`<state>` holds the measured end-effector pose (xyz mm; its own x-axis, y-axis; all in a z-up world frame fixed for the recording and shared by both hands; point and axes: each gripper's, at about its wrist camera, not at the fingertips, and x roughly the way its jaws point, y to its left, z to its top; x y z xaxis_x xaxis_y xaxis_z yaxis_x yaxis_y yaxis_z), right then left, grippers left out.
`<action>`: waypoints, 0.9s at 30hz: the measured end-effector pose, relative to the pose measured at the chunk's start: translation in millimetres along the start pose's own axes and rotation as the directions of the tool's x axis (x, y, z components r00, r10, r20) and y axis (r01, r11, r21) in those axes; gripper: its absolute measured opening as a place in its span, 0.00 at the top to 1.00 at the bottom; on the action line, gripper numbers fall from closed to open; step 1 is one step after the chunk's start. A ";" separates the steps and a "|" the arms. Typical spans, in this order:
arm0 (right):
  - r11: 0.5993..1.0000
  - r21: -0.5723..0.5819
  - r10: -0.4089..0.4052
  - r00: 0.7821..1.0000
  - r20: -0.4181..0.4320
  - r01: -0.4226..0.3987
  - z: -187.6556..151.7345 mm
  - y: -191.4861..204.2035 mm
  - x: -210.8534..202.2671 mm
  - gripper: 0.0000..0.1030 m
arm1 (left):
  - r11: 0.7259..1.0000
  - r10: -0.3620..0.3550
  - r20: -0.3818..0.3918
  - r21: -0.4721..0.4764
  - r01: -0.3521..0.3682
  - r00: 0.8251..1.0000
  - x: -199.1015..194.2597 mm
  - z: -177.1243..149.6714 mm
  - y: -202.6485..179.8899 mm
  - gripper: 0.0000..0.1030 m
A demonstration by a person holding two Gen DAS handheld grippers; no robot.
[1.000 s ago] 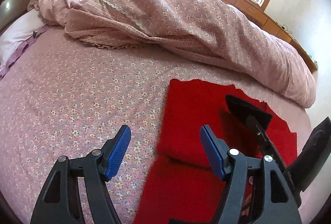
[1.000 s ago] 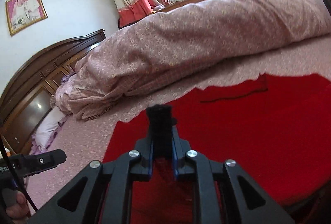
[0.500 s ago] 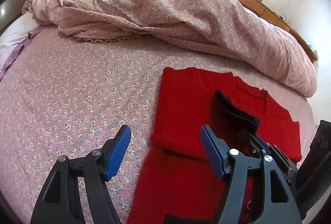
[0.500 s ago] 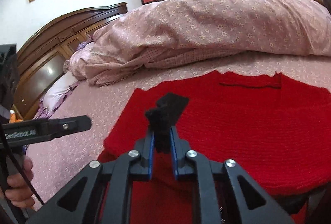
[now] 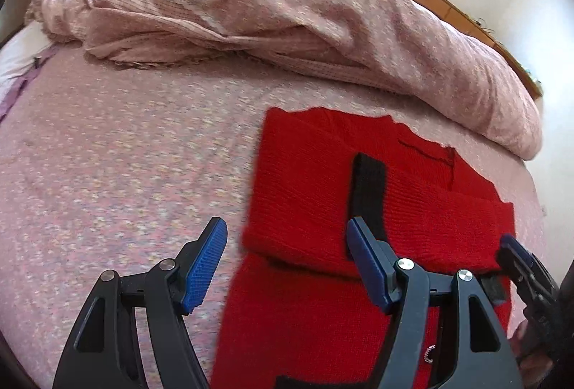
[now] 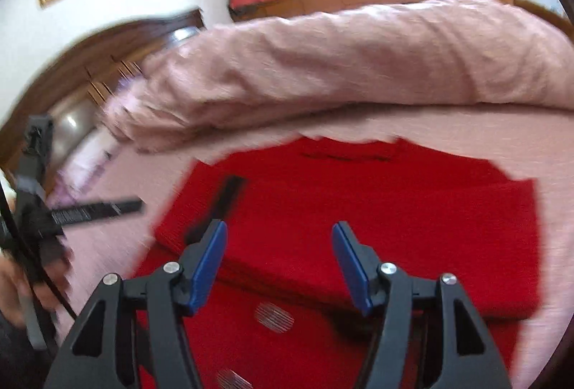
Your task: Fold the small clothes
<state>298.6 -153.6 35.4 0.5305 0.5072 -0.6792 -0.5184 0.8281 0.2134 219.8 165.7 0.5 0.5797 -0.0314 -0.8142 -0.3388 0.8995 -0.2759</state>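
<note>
1. Progress looks partial: the red sweater (image 6: 358, 209) lies on the bedsheet (image 5: 125, 155) just ahead of both grippers, with a sleeve already laid across its body, ending in a black cuff (image 5: 369, 195). I judge that at least one more fold is left, since the lower part lies unfolded below the crease.
2. Sweater: a red knit, flat and mostly smooth, its neckline at the far end from the fingers and a black hem band at the near edge.
3. Right gripper (image 6: 280, 267) hovers over the fold, fingers spread, holding nothing.
4. Left gripper (image 5: 287, 263) is spread too, empty, straddling the sweater's left edge, one finger over the sheet.
</note>
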 end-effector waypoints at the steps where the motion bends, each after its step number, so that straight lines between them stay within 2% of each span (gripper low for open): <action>1: 0.999 -0.014 -0.041 0.999 -0.030 0.040 -4.9 -11.8 -7.8 0.39 | 1.000 -0.030 -0.005 0.003 0.030 1.000 2.7 -0.9 -2.4 0.38; 3: 0.996 -0.017 -0.091 0.995 -0.050 0.090 -14.9 -32.9 -21.4 0.47 | 0.997 -0.080 -0.008 0.008 0.080 0.997 5.9 -3.6 -7.6 0.38; 5: 0.993 0.032 -0.115 0.992 -0.059 0.117 -22.3 -56.9 -31.6 0.67 | 0.992 -0.125 -0.008 0.021 0.126 0.992 9.0 -5.9 -13.5 0.38; 6: 0.991 0.074 -0.109 0.992 -0.061 0.113 -24.4 -70.7 -33.9 0.71 | 0.990 -0.136 -0.009 0.030 0.137 0.991 10.1 -6.6 -16.4 0.38; 7: 0.990 0.098 -0.099 0.994 -0.056 0.104 -25.8 -78.8 -34.7 0.77 | 0.989 -0.142 -0.010 0.040 0.142 0.990 11.3 -7.7 -19.3 0.38; 10: 0.984 0.169 -0.051 0.996 -0.076 0.064 -32.8 -103.0 -27.2 0.84 | 0.989 -0.129 -0.006 0.077 0.129 0.992 14.6 -10.2 -27.3 0.38; 11: 0.982 0.173 -0.055 0.995 -0.088 0.070 -34.3 -106.0 -24.3 0.88 | 0.989 -0.115 -0.007 0.087 0.116 0.993 15.8 -10.8 -28.7 0.38; 13: 0.977 0.164 -0.118 0.984 -0.133 0.139 -36.7 -112.8 -15.6 0.94 | 0.991 -0.098 -0.013 0.095 0.099 0.995 20.4 -10.1 -28.3 0.38; 17: 0.958 0.174 -0.197 0.965 -0.175 0.228 -40.6 -121.8 -8.7 0.94 | 0.995 -0.070 -0.035 0.075 0.072 0.997 28.1 -8.3 -20.7 0.38; 21: 0.959 0.192 -0.194 0.976 -0.100 0.210 -42.4 -120.2 -28.3 0.93 | 0.997 -0.063 -0.016 0.052 0.063 0.998 19.2 -5.8 -9.0 0.38; 24: 0.965 0.177 -0.189 0.980 -0.057 0.196 -45.8 -106.7 -51.3 0.79 | 0.997 -0.060 0.005 0.051 0.060 0.998 2.4 -9.8 -1.4 0.38; 26: 0.967 0.170 -0.185 0.982 -0.036 0.188 -53.1 -99.0 -67.0 0.58 | 0.997 -0.058 0.008 0.055 0.057 0.998 -8.9 -17.2 5.3 0.38; 27: 0.966 0.173 -0.190 0.982 -0.020 0.191 -58.2 -95.6 -74.8 0.53 | 0.996 -0.063 0.009 0.056 0.063 0.998 -14.8 -22.4 9.2 0.38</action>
<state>269.4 -284.5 24.9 0.6058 0.3354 -0.7215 -0.2838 0.9383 0.1979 191.5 164.7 -1.5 0.6067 -0.0844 -0.7904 -0.2597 0.9187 -0.2974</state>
